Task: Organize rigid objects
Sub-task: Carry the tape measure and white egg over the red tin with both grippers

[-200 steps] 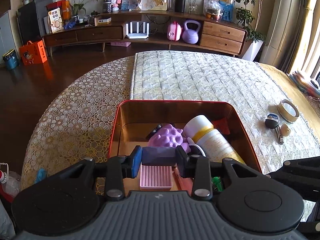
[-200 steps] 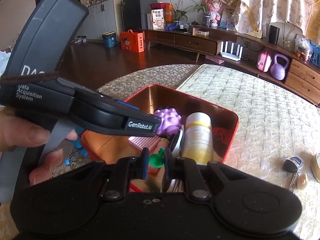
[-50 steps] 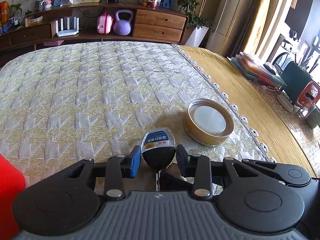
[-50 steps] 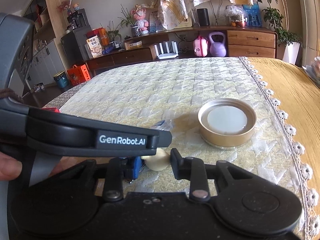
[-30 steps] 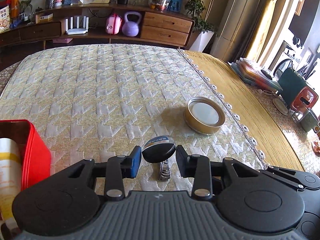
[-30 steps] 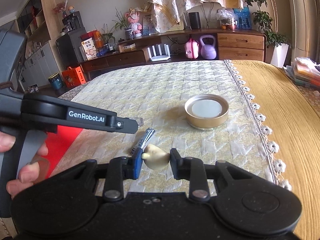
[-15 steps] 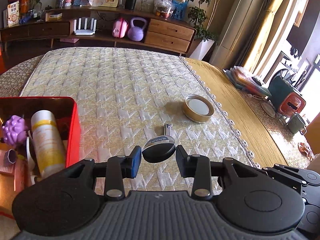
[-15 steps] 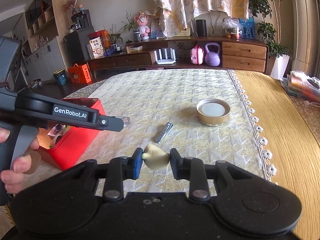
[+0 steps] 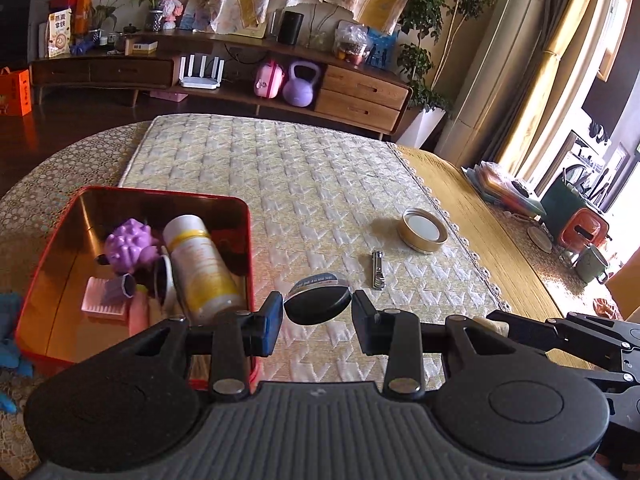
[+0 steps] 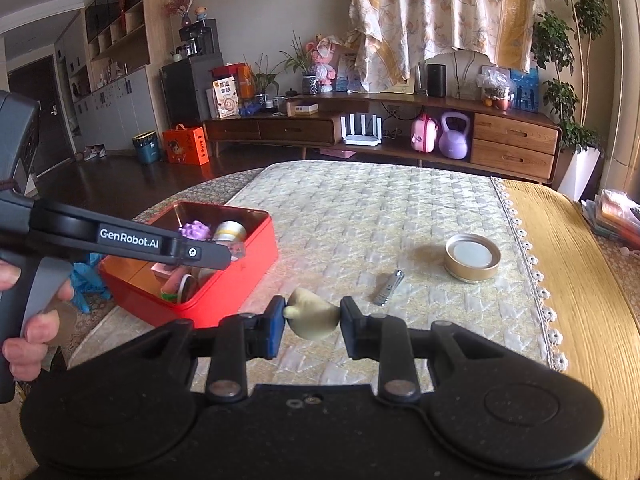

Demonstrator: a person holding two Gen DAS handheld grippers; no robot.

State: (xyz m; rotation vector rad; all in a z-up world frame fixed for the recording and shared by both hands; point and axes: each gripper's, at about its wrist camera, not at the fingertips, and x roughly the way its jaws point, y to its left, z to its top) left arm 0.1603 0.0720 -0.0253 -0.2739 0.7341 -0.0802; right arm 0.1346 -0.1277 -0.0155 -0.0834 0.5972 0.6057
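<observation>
Both tools lifted off the surface: left tool grips black round tin, right tool grips cream lump; next, drop both into red metal box.

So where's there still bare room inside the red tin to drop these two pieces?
Red tin: the far-left floor, bordered by its left wall and the purple knobbly ball, is bare. The right side is crowded by the white bottle and the pink comb cluster.
</observation>
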